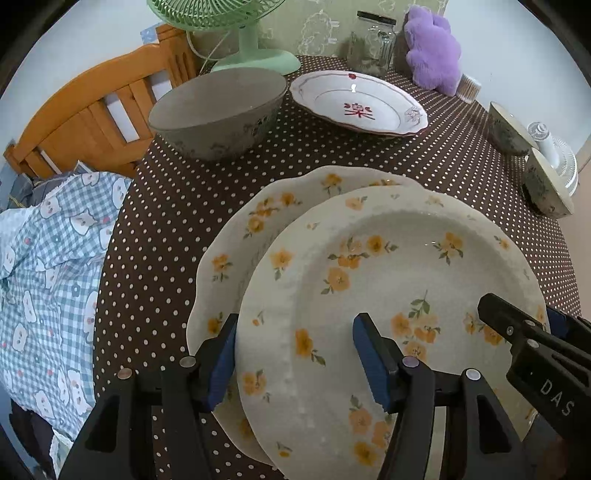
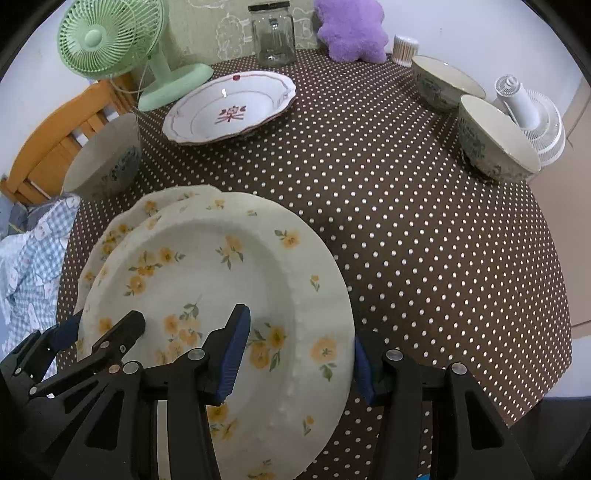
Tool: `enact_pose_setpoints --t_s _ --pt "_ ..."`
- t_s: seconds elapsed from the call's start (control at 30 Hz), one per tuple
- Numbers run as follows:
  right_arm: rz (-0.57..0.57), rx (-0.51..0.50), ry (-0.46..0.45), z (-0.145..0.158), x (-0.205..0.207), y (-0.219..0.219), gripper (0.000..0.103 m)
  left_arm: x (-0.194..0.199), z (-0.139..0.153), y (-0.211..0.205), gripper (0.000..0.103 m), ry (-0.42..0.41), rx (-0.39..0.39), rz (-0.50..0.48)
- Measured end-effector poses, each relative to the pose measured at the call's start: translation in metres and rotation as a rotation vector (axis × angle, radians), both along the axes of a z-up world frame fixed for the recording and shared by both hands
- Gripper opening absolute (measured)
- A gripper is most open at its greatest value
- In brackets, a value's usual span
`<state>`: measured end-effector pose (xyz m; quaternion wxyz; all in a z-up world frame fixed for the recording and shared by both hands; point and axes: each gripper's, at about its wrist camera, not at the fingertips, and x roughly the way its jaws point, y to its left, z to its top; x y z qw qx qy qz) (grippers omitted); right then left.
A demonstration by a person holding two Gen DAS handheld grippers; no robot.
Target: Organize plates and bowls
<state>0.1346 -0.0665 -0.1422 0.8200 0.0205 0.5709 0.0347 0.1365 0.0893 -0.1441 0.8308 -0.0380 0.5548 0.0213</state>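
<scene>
A cream plate with yellow flowers [image 1: 388,280] [image 2: 221,295] lies partly over a second matching plate [image 1: 236,236] [image 2: 122,225] near the table's front edge. My left gripper [image 1: 295,354] straddles the top plate's left rim, one finger under the edge, one on its face. My right gripper [image 2: 299,354] straddles the right rim the same way. Both jaws stand wide with the rim between the pads; I cannot tell if they press it. A grey bowl [image 1: 218,114] [image 2: 103,158] and a white deep plate with red motif [image 1: 358,103] [image 2: 229,107] sit farther back.
Two patterned bowls [image 2: 443,79] [image 2: 495,136] stand at the right edge by a white fan [image 2: 532,118]. A green fan [image 2: 110,40], glass jar [image 2: 273,33], purple plush [image 2: 351,29] and toothpick holder [image 2: 404,48] line the back. A wooden chair [image 1: 92,110] and checked cloth [image 1: 48,258] are on the left.
</scene>
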Motion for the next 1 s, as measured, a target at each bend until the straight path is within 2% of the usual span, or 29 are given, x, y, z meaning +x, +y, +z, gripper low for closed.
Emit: enact_pose_setpoints --t_s 0.27,0.33,0.43,0.53,0.77,0.83,1.0 --pt "-0.004 -0.008 0.013 -0.005 0.002 0.001 0.054 0.002 -0.003 -0.003 0.064 -0.015 0.028 0.002" --pt "-0.005 -0.007 0.013 -0.004 0.002 0.002 0.053 0.003 -0.003 -0.005 0.069 -0.013 0.041 -0.004" --pt "0.004 -0.007 0.016 -0.007 0.001 0.005 0.052 0.004 0.000 -0.019 0.075 -0.023 0.116 -0.029" --pt "0.003 -0.008 0.018 -0.009 0.001 0.004 0.053 0.002 0.005 -0.025 0.080 -0.040 0.126 -0.030" --pt "-0.014 -0.026 0.002 0.000 -0.002 -0.011 0.051 0.003 0.011 -0.025 0.086 -0.036 0.074 -0.039" --pt "0.008 0.000 0.000 0.001 -0.003 -0.010 0.034 0.003 0.013 -0.024 0.086 -0.037 0.049 -0.044" --pt "0.005 -0.029 -0.005 0.005 -0.001 -0.004 0.034 0.003 0.014 -0.016 0.087 -0.026 0.008 -0.052"
